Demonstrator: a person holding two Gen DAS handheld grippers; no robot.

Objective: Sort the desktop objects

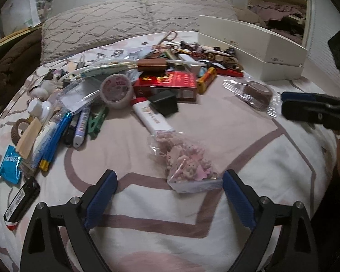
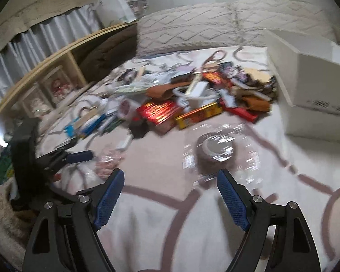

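Note:
A clear bag of pink trinkets (image 1: 183, 161) lies on the patterned bedspread (image 1: 147, 208) between the fingertips of my left gripper (image 1: 170, 174). That gripper is open, and the bag's corner sits close to the right finger. My right gripper (image 2: 171, 172) is open too and holds nothing. A brown tape roll in clear wrap (image 2: 215, 151) lies just ahead of its right finger. In the left wrist view the same wrapped roll (image 1: 256, 93) rests beside the right gripper (image 1: 285, 104). Behind both lies a heap of small objects.
The heap holds a red box (image 1: 167, 82), a tape roll (image 1: 116, 90), a white tube (image 1: 151, 115), pens (image 1: 79, 124) and scissors (image 1: 167, 37). A white organizer box (image 1: 249, 40) stands at the back right. Pillows (image 1: 124, 20) line the far edge, and a wooden shelf (image 2: 45, 68) stands left.

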